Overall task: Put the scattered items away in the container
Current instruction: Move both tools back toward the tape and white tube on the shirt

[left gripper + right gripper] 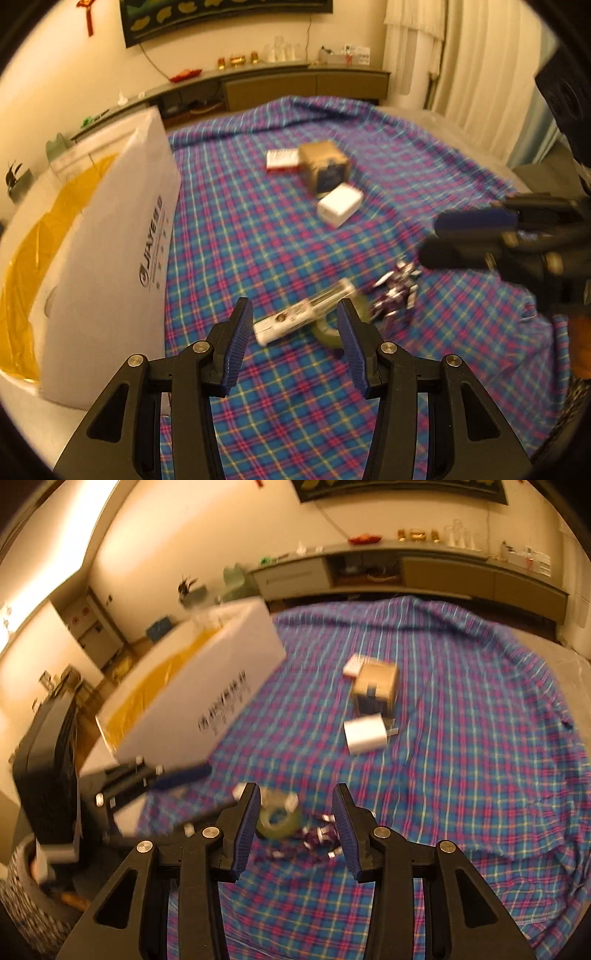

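Observation:
On a plaid cloth lie a clear and white tube package (303,314), a greenish tape roll (327,330) (279,818), a purple-and-silver toy figure (395,291) (321,840), a white charger (340,205) (365,734), a brown cardboard box (323,166) (375,688) and a small red-and-white box (282,160) (352,666). The white foam container (107,258) (199,686) with a yellow liner stands at the left. My left gripper (293,339) is open just above the package and tape. My right gripper (295,827) is open above the tape and toy; it also shows in the left wrist view (432,240).
The plaid cloth (369,406) (461,775) covers the table. A low cabinet (295,85) with small items runs along the back wall. White curtains (461,66) hang at the right. A dark case (48,775) stands left of the table.

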The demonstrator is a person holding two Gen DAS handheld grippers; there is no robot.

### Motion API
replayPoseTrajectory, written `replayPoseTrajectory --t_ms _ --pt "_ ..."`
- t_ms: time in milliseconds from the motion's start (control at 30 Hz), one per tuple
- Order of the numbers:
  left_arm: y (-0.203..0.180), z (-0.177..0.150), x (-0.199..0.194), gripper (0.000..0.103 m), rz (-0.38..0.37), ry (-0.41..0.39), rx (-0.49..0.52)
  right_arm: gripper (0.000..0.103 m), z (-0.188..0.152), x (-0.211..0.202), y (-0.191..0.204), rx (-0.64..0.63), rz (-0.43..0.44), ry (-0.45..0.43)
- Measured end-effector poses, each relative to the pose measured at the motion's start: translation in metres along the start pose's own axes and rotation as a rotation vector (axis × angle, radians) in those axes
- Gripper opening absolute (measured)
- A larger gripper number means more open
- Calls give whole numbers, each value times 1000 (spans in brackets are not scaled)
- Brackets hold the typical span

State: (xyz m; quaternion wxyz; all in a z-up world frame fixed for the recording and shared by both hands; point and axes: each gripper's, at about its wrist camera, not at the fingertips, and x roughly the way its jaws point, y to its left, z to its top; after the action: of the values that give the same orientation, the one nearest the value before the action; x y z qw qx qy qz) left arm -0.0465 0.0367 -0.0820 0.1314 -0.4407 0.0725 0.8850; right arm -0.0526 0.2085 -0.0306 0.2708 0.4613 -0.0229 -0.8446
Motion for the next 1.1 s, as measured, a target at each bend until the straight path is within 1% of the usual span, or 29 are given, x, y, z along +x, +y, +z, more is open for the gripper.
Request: replayPoseTrajectory --t_ms 67,167,233,333,367,467,600,667,767,833,867,967,1000,1033,1100 --pt "8 -3 11 50 3 10 -6 43 -7 14 2 -31 4 52" --pt "13 -8 25 50 -24 21 -11 42 -15 33 10 -81 25 100" --pt "13 -11 32 50 -40 29 -4 42 -18 44 13 -100 31 115" --pt "13 -13 37 52 -65 9 -4 42 -20 61 15 -109 41 142" --pt "14 -11 39 50 -77 8 -10 42 -20 66 16 -116 45 142" --pt "19 -8 45 51 -99 -7 -37 42 -17 71 20 -143 30 125" --pt "27 -6 49 52 -106 -17 -67 42 -15 81 19 -142 42 129" --pt "33 -4 52 52 -128 -7 -102 44 -16 84 20 -146 44 124" --pt "39 -4 55 50 -159 -2 -131 44 -15 87 18 -133 54 115" --pt "39 -3 55 50 -159 7 -132 43 -14 88 16 -111 64 113" --pt "39 -3 54 48 -153 9 -130 41 -13 89 15 -102 68 113" --pt "36 -6 49 49 -119 13 -106 37 -11 90 11 -69 80 113" --pt "35 -6 48 49 -106 17 -98 36 -10 90 11 -71 73 112" --pt "35 -7 48 49 -95 19 -93 33 -9 90 12 -78 58 110" --pt "35 -7 47 49 -95 19 -89 31 -8 91 13 -96 26 113"
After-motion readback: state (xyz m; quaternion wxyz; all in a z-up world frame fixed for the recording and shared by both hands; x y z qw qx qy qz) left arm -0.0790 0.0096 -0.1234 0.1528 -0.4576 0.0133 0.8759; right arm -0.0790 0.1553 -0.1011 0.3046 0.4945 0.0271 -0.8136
